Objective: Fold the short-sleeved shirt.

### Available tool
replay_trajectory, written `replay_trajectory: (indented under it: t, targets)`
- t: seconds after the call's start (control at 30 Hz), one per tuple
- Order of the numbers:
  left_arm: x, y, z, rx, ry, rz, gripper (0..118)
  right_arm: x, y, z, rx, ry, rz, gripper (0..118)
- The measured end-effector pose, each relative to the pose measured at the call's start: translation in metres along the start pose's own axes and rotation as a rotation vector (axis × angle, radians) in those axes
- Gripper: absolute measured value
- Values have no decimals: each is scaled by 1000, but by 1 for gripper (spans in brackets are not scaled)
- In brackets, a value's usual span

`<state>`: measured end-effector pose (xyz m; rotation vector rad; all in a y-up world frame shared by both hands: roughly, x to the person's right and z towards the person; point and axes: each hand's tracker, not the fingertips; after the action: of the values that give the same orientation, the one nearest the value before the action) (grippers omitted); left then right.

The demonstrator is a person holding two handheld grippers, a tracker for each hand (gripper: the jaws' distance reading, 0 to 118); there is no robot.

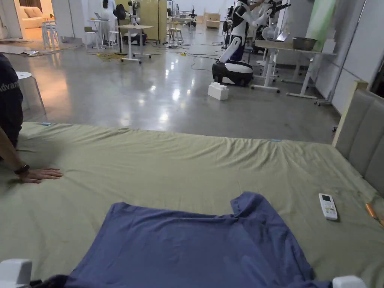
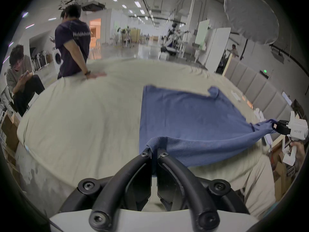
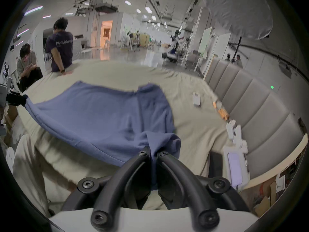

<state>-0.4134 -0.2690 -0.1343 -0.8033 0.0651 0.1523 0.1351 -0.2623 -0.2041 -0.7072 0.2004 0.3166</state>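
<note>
Head view: wide bed (image 1: 180,165) under a pale green sheet, grey padded headboard (image 1: 362,135) along its right side. Blue short-sleeved shirt (image 1: 195,247) spread flat on the near part of the bed, one sleeve sticking out toward the headboard, near edge lifted off the sheet. A person's hand (image 1: 39,174) pressed on the far left part of the bed, well apart from the shirt. White remote control (image 1: 327,206) lying between the shirt and the headboard, apart from both.

Left gripper view: left tool (image 2: 154,152) at the near edge of the bed, both black jaws pressed together on a bunched corner of the shirt (image 2: 184,115). Cloth stretched from there to the right tool (image 2: 274,126), white-bodied, pinching the other near corner, held by a hand (image 2: 299,150).

Right gripper view: right tool (image 3: 153,152) with jaws closed tight on a fold of the shirt (image 3: 100,111), on the side of the bed nearer the headboard (image 3: 260,108). Left tool (image 3: 23,100) at the far corner of the stretched edge, cloth gripped in it.
</note>
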Motion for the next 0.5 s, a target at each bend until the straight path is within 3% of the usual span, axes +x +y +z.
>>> replay_trajectory:
  t: [0.17,0.5]
  targets:
    - [-4,-34,-34,-149,-1,-2,5,-7,-49,-31,-135,14,-45,6]
    - [-15,-57,-93,-323,42,-13,5,-19,-87,-85,-285,25,-1,6]
